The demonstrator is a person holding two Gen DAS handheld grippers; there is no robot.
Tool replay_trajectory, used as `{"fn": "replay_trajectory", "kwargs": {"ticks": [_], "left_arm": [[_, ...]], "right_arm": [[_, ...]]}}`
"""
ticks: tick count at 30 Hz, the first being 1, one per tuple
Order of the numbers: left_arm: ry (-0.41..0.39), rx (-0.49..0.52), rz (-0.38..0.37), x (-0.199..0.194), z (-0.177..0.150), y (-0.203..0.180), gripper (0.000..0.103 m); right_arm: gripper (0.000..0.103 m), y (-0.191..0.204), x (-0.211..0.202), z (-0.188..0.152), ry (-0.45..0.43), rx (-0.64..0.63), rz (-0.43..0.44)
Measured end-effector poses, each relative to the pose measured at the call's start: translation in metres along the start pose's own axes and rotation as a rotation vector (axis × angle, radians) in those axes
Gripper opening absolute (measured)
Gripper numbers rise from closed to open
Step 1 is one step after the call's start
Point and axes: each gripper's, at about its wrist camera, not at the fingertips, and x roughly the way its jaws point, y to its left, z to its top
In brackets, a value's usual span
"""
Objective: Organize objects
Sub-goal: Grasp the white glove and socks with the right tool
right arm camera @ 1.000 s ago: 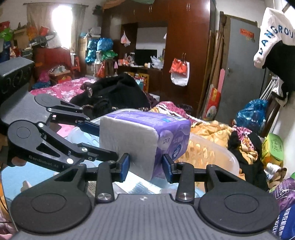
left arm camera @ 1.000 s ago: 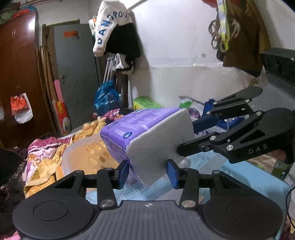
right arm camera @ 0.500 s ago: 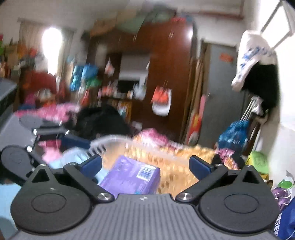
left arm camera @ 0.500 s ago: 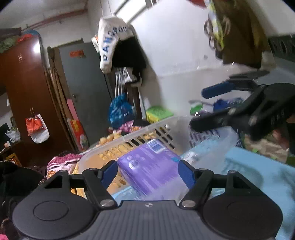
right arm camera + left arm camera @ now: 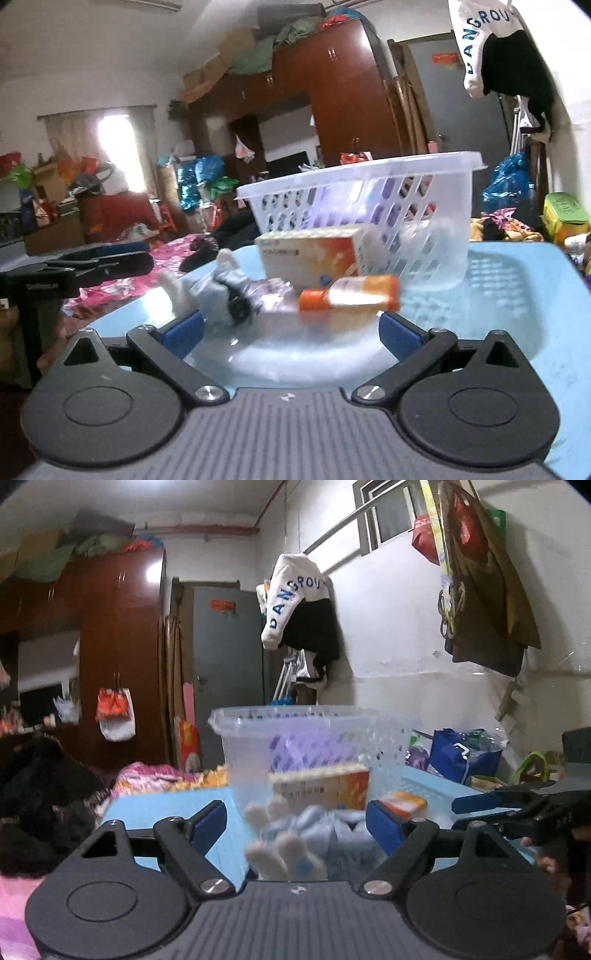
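The purple pack (image 5: 347,206) is lying inside the clear plastic basket (image 5: 436,236), showing only as a violet mass through the perforated wall, so one item appears to be already sorted. The basket is standing on the light blue surface (image 5: 517,295), toward its far side, which is leaving the near side free for the things not yet put away. An orange-and-white box (image 5: 314,254) is resting against the basket's front wall. Just before it an orange-capped tube (image 5: 351,293) is lying on its side, and to its left a small white and pale blue soft toy (image 5: 210,284) is lying flat, beside a crumpled clear wrapper (image 5: 269,291); blur is hiding its contents.

The left tongs (image 5: 295,825) are opening, with the toy (image 5: 295,834) showing between the blue pads (image 5: 384,827) but no pad pressing on it. The right tongs (image 5: 291,332) are standing spread to their widest over bare surface just short of the tube, holding nothing. Both are pointing slightly downward at the loose items, which in my judgement is lining them up for the next pickup.
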Motion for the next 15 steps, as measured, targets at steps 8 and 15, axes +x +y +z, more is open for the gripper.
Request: {"fn": "replay_trajectory", "kwargs": {"ticks": [8, 15], "left_arm": [[0.001, 0.014, -0.005, -0.004, -0.02, -0.006, 0.085], [0.007, 0.017, -0.017, -0.003, -0.026, -0.006, 0.085]], "right_arm": [[0.103, -0.017, -0.015, -0.015, -0.026, 0.035, -0.073], [0.103, -0.023, -0.014, -0.016, -0.029, 0.06, -0.093]]}}
